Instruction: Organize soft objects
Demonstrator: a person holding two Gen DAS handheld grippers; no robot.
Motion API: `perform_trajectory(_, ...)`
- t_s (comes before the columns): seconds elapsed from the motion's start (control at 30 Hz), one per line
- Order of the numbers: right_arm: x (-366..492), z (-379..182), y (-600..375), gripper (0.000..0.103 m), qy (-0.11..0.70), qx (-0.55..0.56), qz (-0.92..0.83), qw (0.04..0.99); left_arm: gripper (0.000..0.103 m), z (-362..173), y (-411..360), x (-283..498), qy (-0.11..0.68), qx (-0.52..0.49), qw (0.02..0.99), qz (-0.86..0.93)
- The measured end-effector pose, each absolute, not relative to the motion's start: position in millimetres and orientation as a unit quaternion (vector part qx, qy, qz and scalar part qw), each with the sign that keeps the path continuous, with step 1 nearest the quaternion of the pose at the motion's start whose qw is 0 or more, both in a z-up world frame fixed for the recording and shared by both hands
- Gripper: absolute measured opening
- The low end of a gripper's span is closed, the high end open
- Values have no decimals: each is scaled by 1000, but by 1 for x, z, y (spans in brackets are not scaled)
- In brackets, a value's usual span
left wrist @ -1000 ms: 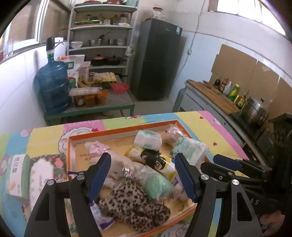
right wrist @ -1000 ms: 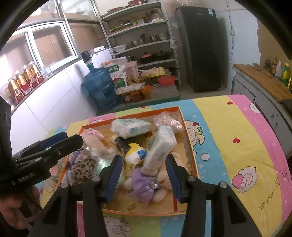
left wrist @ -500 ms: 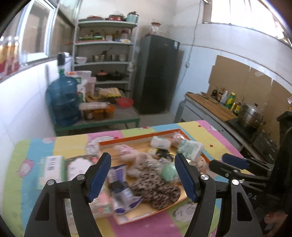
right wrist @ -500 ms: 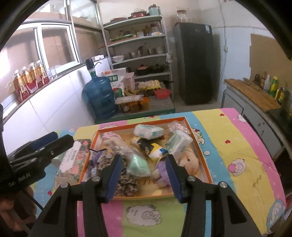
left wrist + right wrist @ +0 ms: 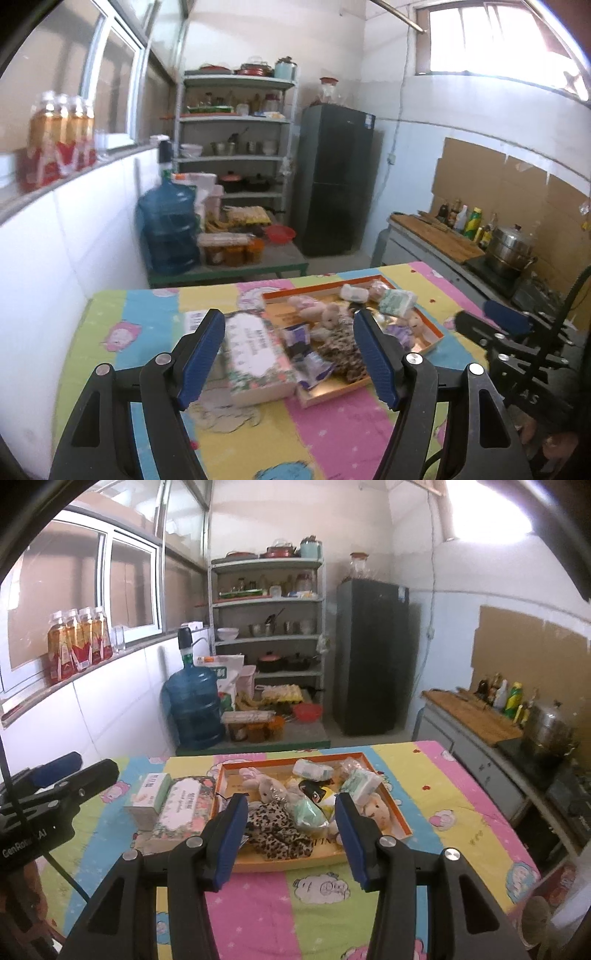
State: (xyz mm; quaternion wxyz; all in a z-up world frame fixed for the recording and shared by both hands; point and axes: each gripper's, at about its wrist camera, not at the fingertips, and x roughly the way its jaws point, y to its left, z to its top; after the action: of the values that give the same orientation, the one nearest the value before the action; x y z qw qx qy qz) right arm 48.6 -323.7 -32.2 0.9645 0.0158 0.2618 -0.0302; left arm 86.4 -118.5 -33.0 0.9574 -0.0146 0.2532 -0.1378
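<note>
Left wrist view: left tongs (image 5: pixel 290 356) spread wide, nothing between the blue pads, held above the near edge of the counter (image 5: pixel 332 424), which is covered in a bright patchwork cartoon cloth. Orange tray (image 5: pixel 437 334) sits mid-counter, heaped with soft things: leopard-print cloth (image 5: pixel 341 350) at the near end, a pale plush rabbit (image 5: pixel 328 314) behind it, a white wrapped pack (image 5: pixel 354 293) and a green-white tissue pack (image 5: pixel 399 301) toward the far end, a small doll (image 5: pixel 415 325) on the right side. A purple packet (image 5: pixel 306 354) hangs over the tray's near left rim. Flowered tissue box (image 5: pixel 255 360) lies on the cloth just beside the tray's left side. Right tongs (image 5: pixel 476 319) visible at the right edge, low beside the counter. Beyond: blue water jug (image 5: pixel 168 230), shelf rack (image 5: pixel 236 147), dark fridge (image 5: pixel 332 177). Right wrist view: right tongs (image 5: pixel 291 836) also spread, empty, over the near counter (image 5: pixel 443 794) in line with the tray (image 5: pixel 400 823). Leopard-print cloth (image 5: pixel 277 829) nearest, mint-green soft pouch (image 5: pixel 308 810) beside it, plush rabbit (image 5: pixel 266 788) behind, tissue pack (image 5: pixel 360 782) and pink doll (image 5: pixel 376 805) at the right. Flowered tissue box (image 5: pixel 183 806) touches a smaller green box (image 5: pixel 147 799) left of the tray. Left tongs (image 5: pixel 72 771) at the far left, over the counter's left edge; spread, as far as shows.
</note>
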Motion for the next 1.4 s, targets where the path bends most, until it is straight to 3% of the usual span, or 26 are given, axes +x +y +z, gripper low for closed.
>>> perform_trajectory(0.5, -35, -12, -266, 49, 262, 50, -87, 960, 74, -10, -61, 3, 253, -9, 961, -114)
perform_trajectory(1.4, -72, -9, -239, 49, 251, 46, -87, 963, 74, -4, -43, -30, 244, -9, 963, -112)
